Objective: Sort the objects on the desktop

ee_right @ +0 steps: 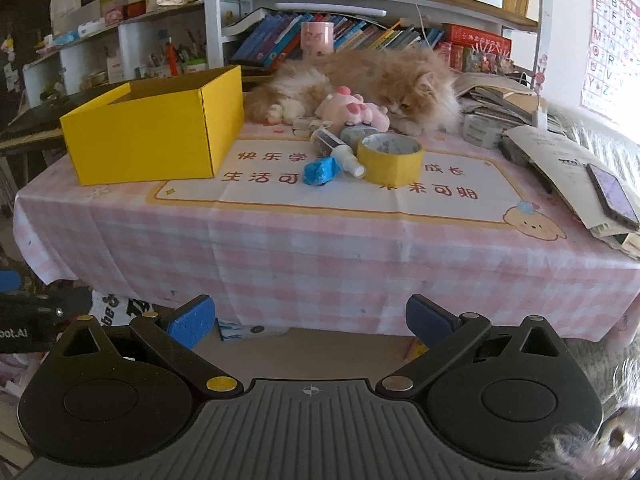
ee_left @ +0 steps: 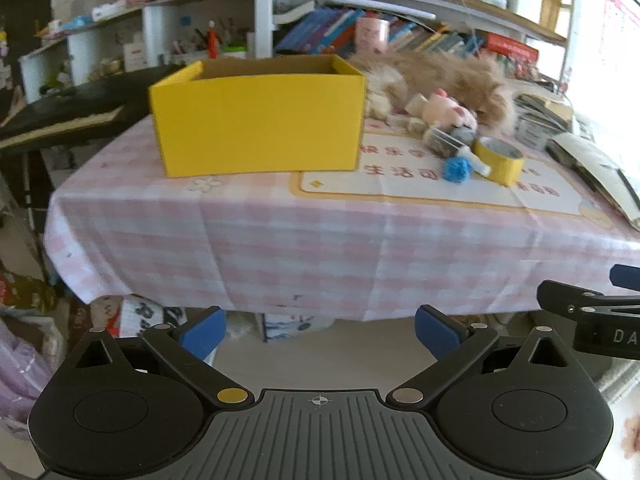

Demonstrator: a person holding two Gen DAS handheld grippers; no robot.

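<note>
An open yellow box (ee_left: pixel 260 118) (ee_right: pixel 154 128) stands on the left of the pink checked table. To its right lies a cluster: a yellow tape roll (ee_right: pixel 389 158) (ee_left: pixel 498 160), a crumpled blue object (ee_right: pixel 320 172) (ee_left: pixel 456 170), a small white spray bottle (ee_right: pixel 346 158), a pink plush toy (ee_right: pixel 352 110) (ee_left: pixel 448 110) and small jars. My left gripper (ee_left: pixel 318 332) and right gripper (ee_right: pixel 310 322) both hang open and empty, below and in front of the table's near edge.
A fluffy orange cat (ee_right: pixel 384 80) (ee_left: pixel 448 76) lies behind the cluster. Stacked papers and a phone (ee_right: pixel 612 196) fill the table's right side. Cluttered bookshelves (ee_right: pixel 360 32) rise behind. A dark desk (ee_left: pixel 80 100) stands at the left, and bags lie on the floor below.
</note>
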